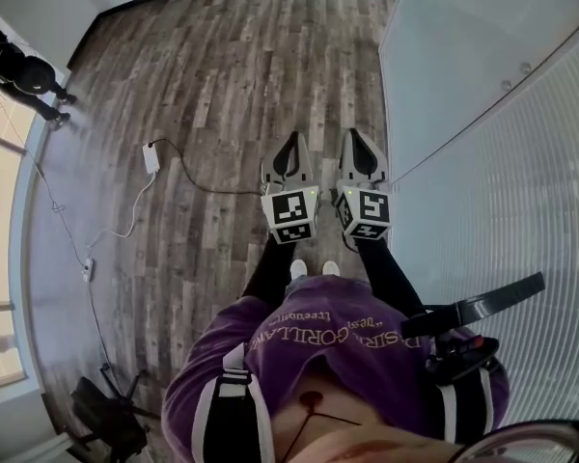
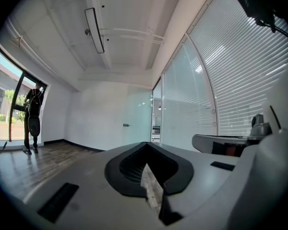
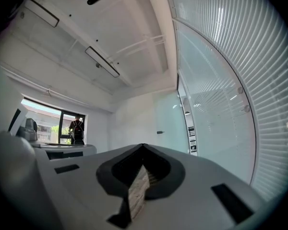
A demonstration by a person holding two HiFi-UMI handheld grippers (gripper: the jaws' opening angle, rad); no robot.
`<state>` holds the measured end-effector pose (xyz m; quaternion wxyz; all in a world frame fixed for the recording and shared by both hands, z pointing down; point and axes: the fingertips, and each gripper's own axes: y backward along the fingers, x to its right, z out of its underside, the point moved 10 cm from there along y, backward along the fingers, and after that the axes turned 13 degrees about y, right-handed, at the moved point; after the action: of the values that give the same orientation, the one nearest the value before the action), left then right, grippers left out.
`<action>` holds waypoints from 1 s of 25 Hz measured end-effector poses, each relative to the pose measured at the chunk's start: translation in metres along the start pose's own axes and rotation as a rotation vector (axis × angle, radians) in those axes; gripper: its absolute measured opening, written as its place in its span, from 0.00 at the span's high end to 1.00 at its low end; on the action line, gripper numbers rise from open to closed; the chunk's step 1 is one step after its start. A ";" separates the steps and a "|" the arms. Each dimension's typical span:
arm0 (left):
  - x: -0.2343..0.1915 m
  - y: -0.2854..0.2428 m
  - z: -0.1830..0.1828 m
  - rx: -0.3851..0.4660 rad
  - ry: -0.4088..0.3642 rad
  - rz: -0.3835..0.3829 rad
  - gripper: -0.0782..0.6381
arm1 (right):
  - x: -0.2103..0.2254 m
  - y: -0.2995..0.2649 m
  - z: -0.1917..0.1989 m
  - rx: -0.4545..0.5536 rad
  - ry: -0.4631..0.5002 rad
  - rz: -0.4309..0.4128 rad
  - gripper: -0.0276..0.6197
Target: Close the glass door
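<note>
Level and side by side over the wooden floor (image 1: 212, 75), left gripper (image 1: 291, 154) and right gripper (image 1: 361, 150), just apart, marker cubes turned toward the wearer of the purple shirt (image 1: 338, 345); jaws of both brought together at the tips, nothing clamped between them, as read along each gripper's own view; glass door (image 2: 137, 123) far ahead at the far end of the floor, well apart from both grippers, a small handle (image 2: 126, 125) on its frosted leaf, a dark gap (image 2: 156, 123) just beside it on the side of the striped glass wall (image 1: 521, 191); same door and handle also in the right gripper view; white power block (image 1: 151, 155) with a black cable (image 1: 222, 191) on the floor toward its left edge; black chair (image 1: 106, 418) at the near left corner; second person (image 1: 29, 75) standing by the window (image 2: 2, 114) at the far left corner; long ceiling lamp (image 2: 94, 30) overhead
</note>
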<state>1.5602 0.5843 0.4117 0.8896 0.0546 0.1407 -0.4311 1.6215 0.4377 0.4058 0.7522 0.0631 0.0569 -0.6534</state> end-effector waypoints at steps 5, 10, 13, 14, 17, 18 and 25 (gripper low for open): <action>-0.022 0.004 0.022 -0.030 0.042 -0.042 0.90 | -0.011 -0.003 0.010 -0.015 -0.003 0.006 0.96; -0.033 -0.017 0.033 -0.059 0.071 -0.045 0.90 | -0.006 -0.021 0.021 -0.043 -0.011 0.021 0.96; -0.034 -0.042 0.031 -0.028 0.068 -0.043 0.90 | 0.006 -0.045 0.029 -0.039 -0.009 0.015 0.96; -0.034 -0.053 0.028 -0.016 0.064 -0.048 0.90 | 0.010 -0.056 0.031 -0.032 -0.009 0.006 0.96; -0.034 -0.092 0.018 0.013 0.055 -0.065 0.90 | 0.025 -0.099 0.030 -0.009 0.001 -0.038 0.96; -0.033 -0.107 0.015 0.021 0.055 -0.073 0.90 | 0.032 -0.114 0.028 -0.002 0.003 -0.058 0.96; -0.035 -0.192 -0.004 0.053 0.047 -0.129 0.90 | 0.068 -0.206 0.022 0.035 0.009 -0.169 0.96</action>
<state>1.3890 0.4919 0.4229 0.8545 0.0792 0.1534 -0.4899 1.4269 0.3390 0.4116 0.6931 0.0740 0.0538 -0.7150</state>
